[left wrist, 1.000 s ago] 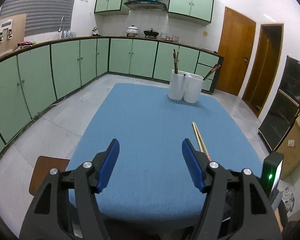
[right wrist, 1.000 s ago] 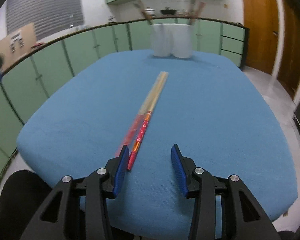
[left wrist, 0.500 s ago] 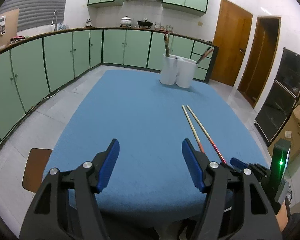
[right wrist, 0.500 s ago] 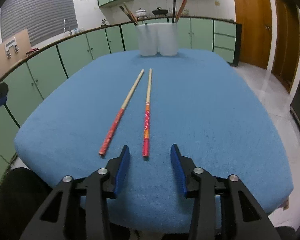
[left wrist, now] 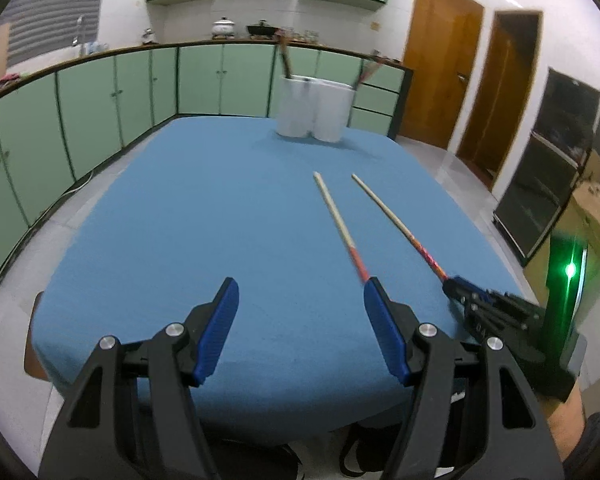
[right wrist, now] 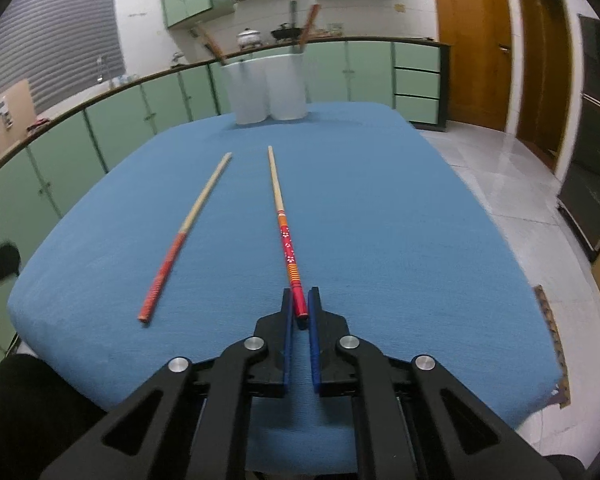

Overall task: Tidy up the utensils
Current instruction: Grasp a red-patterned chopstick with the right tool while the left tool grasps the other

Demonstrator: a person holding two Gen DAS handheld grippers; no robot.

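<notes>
Two chopsticks with red handles lie on the blue table. My right gripper (right wrist: 300, 306) is shut on the red end of the right chopstick (right wrist: 284, 228), which still rests on the cloth; it also shows in the left wrist view (left wrist: 396, 220). The left chopstick (right wrist: 188, 224) lies free beside it, also in the left wrist view (left wrist: 338, 222). My left gripper (left wrist: 300, 300) is open and empty, with its right finger (left wrist: 382, 320) just short of that chopstick's red end. A white utensil holder (right wrist: 268, 88) with several utensils stands at the table's far end.
The blue table (left wrist: 204, 208) has rounded edges with floor on both sides. Green cabinets (left wrist: 100, 96) run along the left and back. Wooden doors (left wrist: 436, 64) and a cardboard box (left wrist: 596, 212) are at the right.
My right gripper has closed on the red end of the right chopstick. My left gripper has moved nearer to the table and toward the left chopstick.
</notes>
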